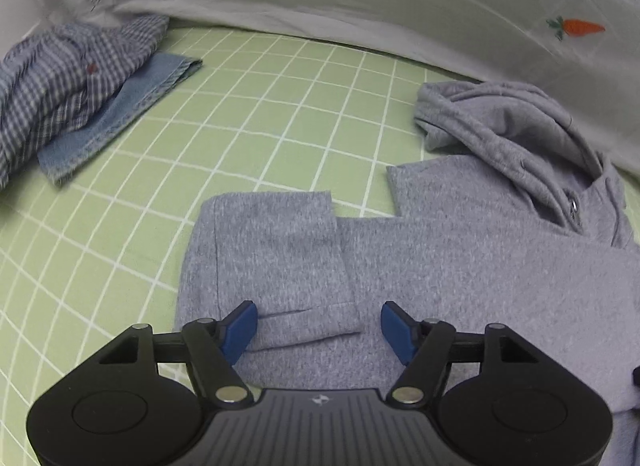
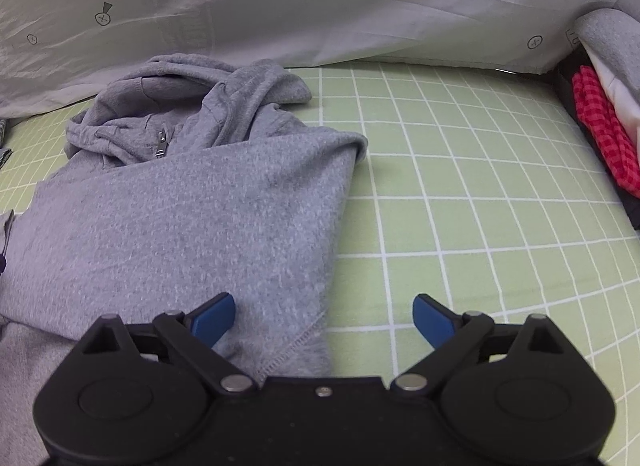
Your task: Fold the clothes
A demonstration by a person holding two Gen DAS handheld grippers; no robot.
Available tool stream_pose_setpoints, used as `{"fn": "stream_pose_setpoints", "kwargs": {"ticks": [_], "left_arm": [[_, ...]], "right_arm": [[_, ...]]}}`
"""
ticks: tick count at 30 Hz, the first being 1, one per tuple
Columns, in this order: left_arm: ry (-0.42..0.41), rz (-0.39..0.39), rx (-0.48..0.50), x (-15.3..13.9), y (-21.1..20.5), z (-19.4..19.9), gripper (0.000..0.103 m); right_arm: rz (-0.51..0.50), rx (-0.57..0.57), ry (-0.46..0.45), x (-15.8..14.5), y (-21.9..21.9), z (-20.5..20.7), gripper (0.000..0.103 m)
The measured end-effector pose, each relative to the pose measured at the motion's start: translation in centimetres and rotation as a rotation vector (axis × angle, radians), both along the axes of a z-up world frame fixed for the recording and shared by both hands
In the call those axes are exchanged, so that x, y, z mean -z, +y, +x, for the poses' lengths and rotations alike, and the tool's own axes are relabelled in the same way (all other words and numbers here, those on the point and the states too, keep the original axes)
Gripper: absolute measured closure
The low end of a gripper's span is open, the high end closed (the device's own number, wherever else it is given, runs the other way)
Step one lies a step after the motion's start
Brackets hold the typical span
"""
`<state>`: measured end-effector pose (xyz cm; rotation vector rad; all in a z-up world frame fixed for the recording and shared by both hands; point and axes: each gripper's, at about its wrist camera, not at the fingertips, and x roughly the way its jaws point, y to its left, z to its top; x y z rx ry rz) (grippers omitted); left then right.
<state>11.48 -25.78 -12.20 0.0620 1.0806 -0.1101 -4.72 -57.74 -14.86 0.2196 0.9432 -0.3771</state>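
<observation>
A grey zip hoodie (image 1: 460, 250) lies flat on the green checked sheet (image 1: 240, 113), hood toward the back. One sleeve (image 1: 276, 258) is folded across its body. My left gripper (image 1: 318, 324) is open, its blue fingers on either side of the sleeve's cuff end, holding nothing. In the right wrist view the same hoodie (image 2: 192, 217) fills the left half, with its hood (image 2: 192, 93) bunched at the back. My right gripper (image 2: 324, 316) is open over the hoodie's right bottom corner, one finger above the cloth and the other above the sheet (image 2: 480, 193).
A blue checked shirt (image 1: 60, 85) rests on folded denim (image 1: 120, 113) at the back left. A white duvet with a carrot print (image 1: 400, 5) runs along the back. A red checked garment (image 2: 604, 129) and grey and white fabrics sit at the far right.
</observation>
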Motion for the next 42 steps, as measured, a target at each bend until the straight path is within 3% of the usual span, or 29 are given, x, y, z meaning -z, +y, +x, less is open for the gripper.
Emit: {"fn": "stream_pose_setpoints", "kwargs": {"ticks": [1,3,9,15,18,19,22,24,27,34,42], "left_arm": [[-0.005,0.018,-0.004,-0.1,0.0,0.1,0.054],[-0.016,0.054,-0.011,-0.3,0.1,0.2,0.087],[-0.012,-0.050,-0.068,-2.4,0.9,0.4,0.092],[-0.044,-0.233,0.022,-6.9,-3.8,-1.4,0.092],[-0.036,-0.288,0.133,-8.0,-8.1,-3.6,0.091],[-0.030,-0.300,0.178,-8.1,-9.7,-4.4,0.090],[-0.037,-0.267,0.232,-8.6,-12.2,-6.2,0.071],[-0.046,-0.234,0.253,-9.0,-13.6,-7.3,0.044],[-0.064,-0.181,0.250,-9.5,-14.2,-8.6,0.032],[-0.100,-0.085,0.129,-11.4,-9.5,-10.0,0.028],[-0.078,-0.057,0.037,-11.1,-4.3,-9.9,0.024]], "right_arm": [[0.002,0.003,-0.001,0.1,0.0,0.0,0.006],[0.006,0.008,-0.003,0.1,-0.1,0.0,0.006],[0.000,0.010,-0.016,-0.1,-0.1,-0.2,0.006],[0.026,0.071,-0.054,-0.3,-1.3,-1.5,0.006],[0.028,0.110,-0.076,-0.4,-2.1,-2.4,0.006],[0.024,0.124,-0.082,-0.5,-2.4,-2.7,0.006],[0.033,0.157,-0.116,-0.9,-3.5,-3.9,0.006],[0.030,0.165,-0.146,-1.5,-3.9,-4.7,0.005],[0.037,0.145,-0.191,-2.3,-4.1,-5.4,0.000],[0.072,0.046,-0.253,-4.1,-1.4,-5.5,0.000],[0.125,-0.101,-0.184,-4.4,4.2,-0.9,0.000]]}}
